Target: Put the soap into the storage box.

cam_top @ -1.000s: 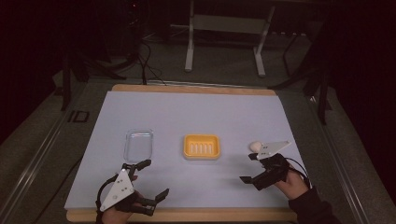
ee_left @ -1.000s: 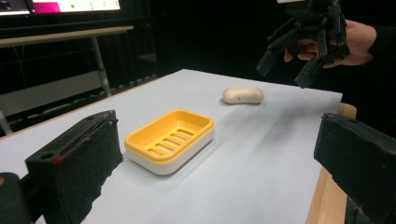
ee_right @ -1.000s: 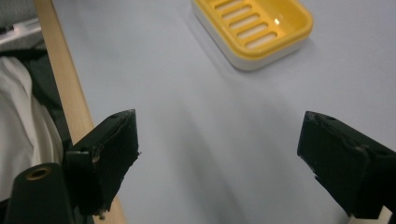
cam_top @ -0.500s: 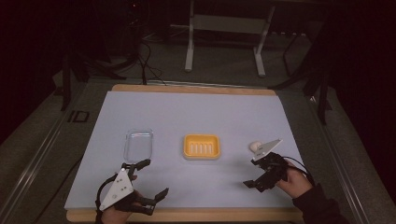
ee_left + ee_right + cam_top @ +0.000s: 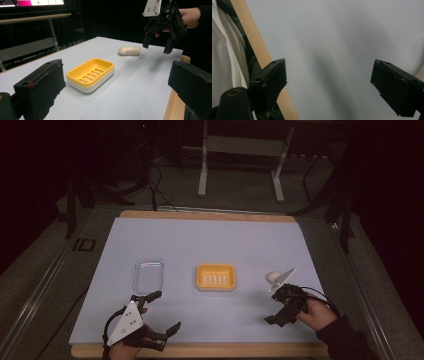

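Nearest you, your left gripper (image 5: 159, 312) sits low at the front left of the table (image 5: 210, 240), close to the wooden front edge, with its jaws spread wide and nothing between them. In the left gripper view the two black pads frame the table from either side, well apart. Your right gripper (image 5: 276, 305) is held at the front right, a little above the surface, jaws also spread and empty; in the right gripper view they hang over bare pale tabletop beside the wooden edge strip (image 5: 259, 50).

Farther in, the clear plastic lid (image 5: 149, 275) lies flat just beyond your left gripper. The yellow soap dish (image 5: 215, 276) stands in the middle of the table, empty, its slotted floor showing. The white bar of soap (image 5: 273, 276) lies on the table to the dish's right, apart from it and just beyond your right gripper.
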The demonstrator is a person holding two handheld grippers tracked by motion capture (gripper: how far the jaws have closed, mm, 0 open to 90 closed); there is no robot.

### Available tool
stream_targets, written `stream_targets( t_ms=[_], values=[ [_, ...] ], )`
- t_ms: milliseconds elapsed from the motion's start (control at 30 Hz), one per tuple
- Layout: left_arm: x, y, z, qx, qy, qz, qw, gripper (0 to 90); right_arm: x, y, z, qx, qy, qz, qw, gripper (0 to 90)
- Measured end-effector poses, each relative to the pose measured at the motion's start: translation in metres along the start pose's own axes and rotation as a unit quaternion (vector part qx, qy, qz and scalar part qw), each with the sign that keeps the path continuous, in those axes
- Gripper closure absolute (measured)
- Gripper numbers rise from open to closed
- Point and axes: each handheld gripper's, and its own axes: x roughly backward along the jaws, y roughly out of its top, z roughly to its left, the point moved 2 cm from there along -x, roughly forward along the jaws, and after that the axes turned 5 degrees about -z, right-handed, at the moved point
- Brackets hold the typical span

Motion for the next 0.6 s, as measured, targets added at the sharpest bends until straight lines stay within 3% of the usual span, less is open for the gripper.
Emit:
stream_targets(
  t_ms=[333,533,600],
  values=[
    [-0.0011,-0.0006,-0.0001,-0.001,-0.001,0.004,1.0000,0.8,-0.0029,-0.0030,-0.0024,-0.013,-0.011,0.045,0.9988,12.9],
    [-0.0034,-0.0011,-0.0003,0.004,-0.001,0.005,1.0000,0.8,-0.0076,-0.0061,-0.0045,-0.032,-0.006,0.075,0.9967,12.9],
    [-0.0043,-0.0011,-0.0004,0.005,-0.002,0.005,1.0000,0.8,-0.0100,-0.0085,-0.0072,-0.041,-0.010,0.097,0.9944,13.1]
  ],
)
